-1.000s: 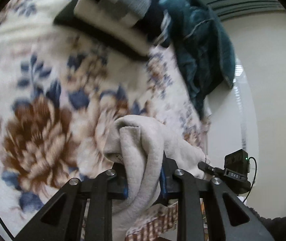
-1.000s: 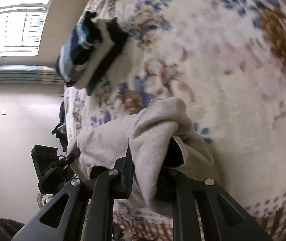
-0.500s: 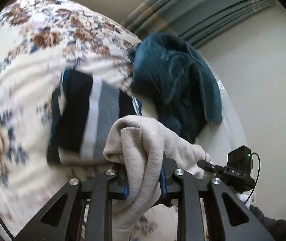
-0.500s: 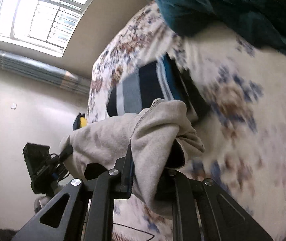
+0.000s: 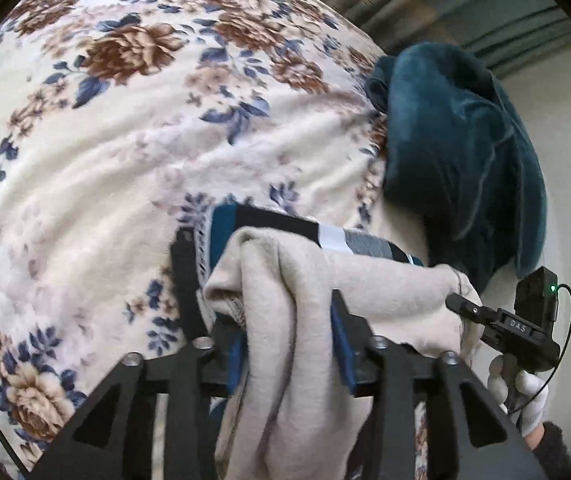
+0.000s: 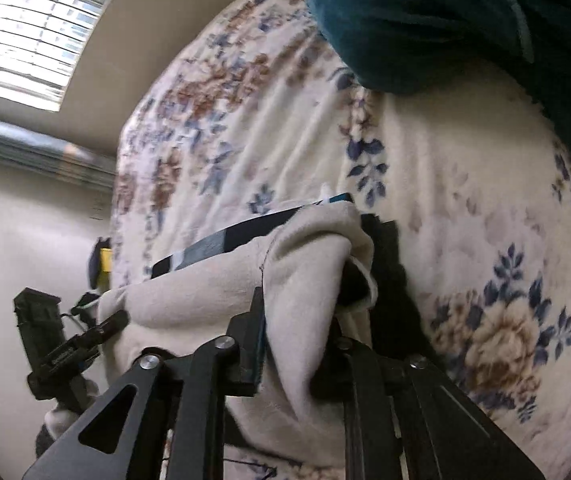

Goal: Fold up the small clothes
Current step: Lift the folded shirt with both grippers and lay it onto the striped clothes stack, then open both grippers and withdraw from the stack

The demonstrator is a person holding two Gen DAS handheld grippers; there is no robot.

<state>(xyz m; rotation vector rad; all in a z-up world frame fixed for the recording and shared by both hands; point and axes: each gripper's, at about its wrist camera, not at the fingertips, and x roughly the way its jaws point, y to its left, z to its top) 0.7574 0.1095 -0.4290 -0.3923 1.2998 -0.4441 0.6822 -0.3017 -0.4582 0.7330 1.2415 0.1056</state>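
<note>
Beige garment (image 5: 285,300), folded into a thick bundle, hangs between the two claws just above the striped folded clothes (image 5: 365,240) on the floral bed blanket (image 5: 125,160). From the left, the left claw (image 5: 289,344) and then the right claw (image 6: 301,340) are both opening, with the cloth between their jaws. This looks like the stacking step; next comes letting go and drawing back without dragging the fold loose.

A: Where's the folded garment (image 5: 365,304)?
B: Over the stack of folded clothes (image 5: 269,224) on the bed (image 5: 125,168), between both grippers' jaws.
A: And the blanket (image 5: 457,152)?
B: Behind the stack, to its right.
</note>
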